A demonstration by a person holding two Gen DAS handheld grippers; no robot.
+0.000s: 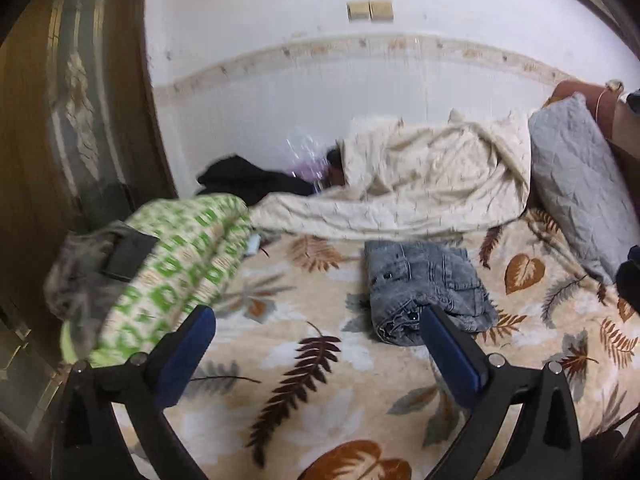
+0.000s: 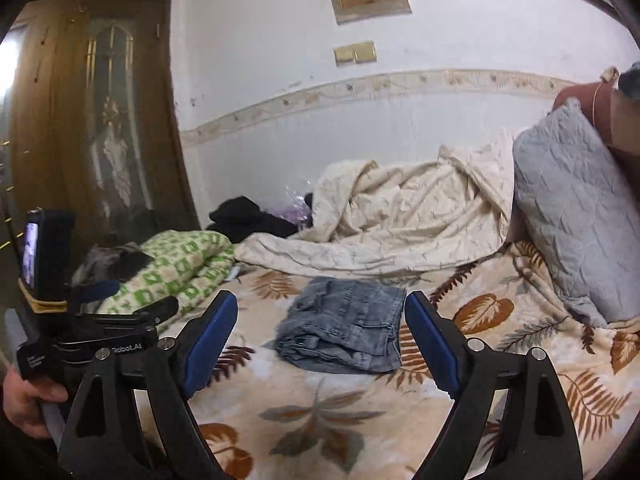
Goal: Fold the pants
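On leaf-print bedspread (image 2: 360, 412) folded pants (image 2: 344, 332) seen, cream quilt (image 2: 400, 220) behind, grey pillow (image 2: 572, 216) beside — left gripper (image 1: 318, 340) and right gripper (image 2: 320, 328) both spread wide, nothing held.

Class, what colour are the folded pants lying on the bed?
Faded grey-blue denim: the folded pants show best in the right wrist view.

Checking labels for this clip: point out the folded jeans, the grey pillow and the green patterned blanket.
folded jeans (image 2: 344, 328): right wrist view, middle of the top layer.
grey pillow (image 2: 576, 216): right wrist view, centre of its quilted face.
green patterned blanket (image 1: 180, 264): left wrist view, middle of the roll.
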